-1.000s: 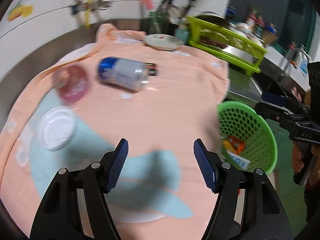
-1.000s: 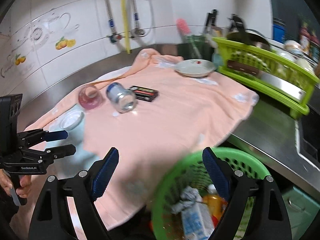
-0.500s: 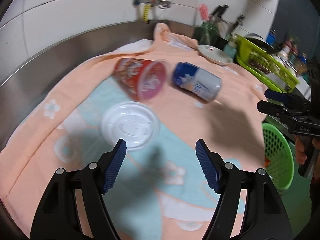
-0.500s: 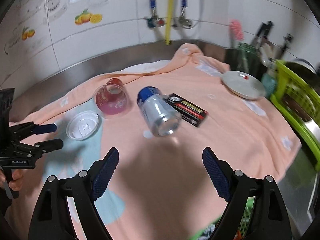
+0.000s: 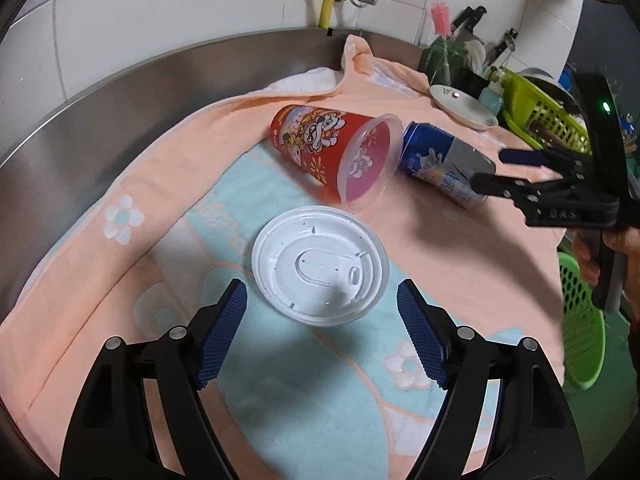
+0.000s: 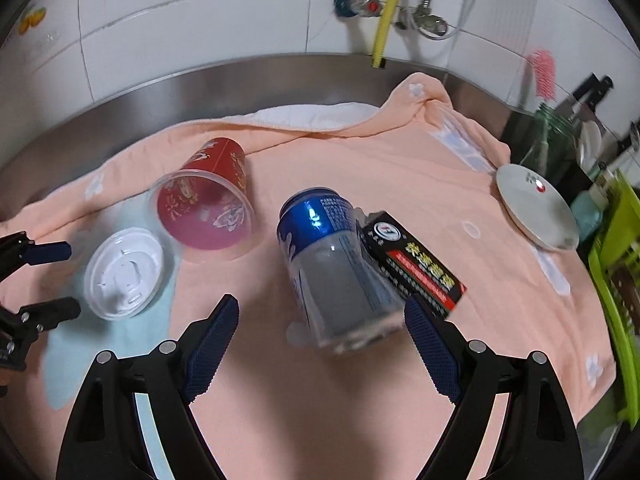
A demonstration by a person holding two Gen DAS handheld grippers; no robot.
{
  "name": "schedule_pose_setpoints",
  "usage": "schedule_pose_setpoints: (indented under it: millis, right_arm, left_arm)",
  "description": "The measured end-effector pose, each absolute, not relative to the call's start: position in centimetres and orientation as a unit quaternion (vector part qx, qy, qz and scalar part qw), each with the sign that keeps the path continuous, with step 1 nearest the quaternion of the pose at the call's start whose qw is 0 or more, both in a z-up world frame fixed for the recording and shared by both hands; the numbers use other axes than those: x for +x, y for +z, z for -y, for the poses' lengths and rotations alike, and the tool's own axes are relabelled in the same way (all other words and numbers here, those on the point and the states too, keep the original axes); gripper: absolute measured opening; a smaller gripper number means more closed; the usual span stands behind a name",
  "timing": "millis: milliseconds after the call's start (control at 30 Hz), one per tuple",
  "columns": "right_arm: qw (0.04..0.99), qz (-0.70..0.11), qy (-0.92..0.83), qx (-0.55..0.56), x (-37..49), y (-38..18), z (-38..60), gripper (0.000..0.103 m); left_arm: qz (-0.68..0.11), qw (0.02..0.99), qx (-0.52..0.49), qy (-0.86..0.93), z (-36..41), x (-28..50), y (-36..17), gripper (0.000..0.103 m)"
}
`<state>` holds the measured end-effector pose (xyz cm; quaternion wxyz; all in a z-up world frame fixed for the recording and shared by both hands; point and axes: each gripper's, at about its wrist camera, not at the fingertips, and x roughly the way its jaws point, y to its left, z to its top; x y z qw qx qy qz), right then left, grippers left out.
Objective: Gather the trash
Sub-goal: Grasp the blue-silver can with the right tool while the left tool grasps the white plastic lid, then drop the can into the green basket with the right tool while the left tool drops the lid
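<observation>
Left wrist view first: my left gripper (image 5: 320, 316) hangs over the peach towel (image 5: 192, 148), jaws spread wide and just been opening further, nothing pinched. The white plastic lid (image 5: 320, 266) lies flat on the towel's pale blue patch, just ahead of the fingertips and roughly between them, not touched by either pad. Beyond it the red printed cup (image 5: 332, 152) lies on its side, mouth facing me, and the blue and silver can (image 5: 444, 168) lies right behind its rim. Over on the right I see my right gripper (image 5: 486, 168) in a hand (image 5: 600, 256), poised above the can. The green basket (image 5: 580, 320) peeks out past the towel's right edge, below counter level. A small white plate (image 5: 464, 106) sits at the far end of the towel.

Right wrist view now: my right gripper (image 6: 322, 320) has its jaws wide apart, empty. The can (image 6: 332, 264) lies on its side, its silver end reaching down between the fingertips, both pads clear of it. A black and red box (image 6: 412, 260) lies against the can's right side. The cup (image 6: 208, 200) lies further left with the lid (image 6: 124, 274) beside it, and my left gripper (image 6: 50, 278) comes in at the left edge.
</observation>
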<state>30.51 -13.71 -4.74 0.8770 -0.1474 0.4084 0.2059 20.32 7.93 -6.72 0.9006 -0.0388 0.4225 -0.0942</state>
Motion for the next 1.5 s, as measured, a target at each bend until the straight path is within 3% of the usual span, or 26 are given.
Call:
schedule_pose_setpoints:
  millis: [367, 533, 867, 1500]
  right_arm:
    - [0.862, -0.427, 0.191, -0.197, 34.1, -7.0, 11.5, 0.078]
    - [0.858, -0.435, 0.180, -0.206, 35.1, -7.7, 11.3, 0.073]
    - [0.860, -0.431, 0.177, -0.209, 34.6, -7.7, 11.6, 0.066]
    - [0.879, -0.410, 0.199, -0.141, 28.2, -5.5, 14.7, 0.060]
  left_arm:
    - [-0.437, 0.894, 0.001, -0.102, -7.0, 22.6, -8.1, 0.094]
    - [-0.442, 0.889, 0.013, -0.117, -6.7, 23.3, -8.4, 0.096]
    - [-0.459, 0.878, 0.068, -0.114, -5.2, 25.0, -9.1, 0.096]
    - [-0.446, 0.886, 0.039, -0.120, -5.7, 23.3, -8.9, 0.092]
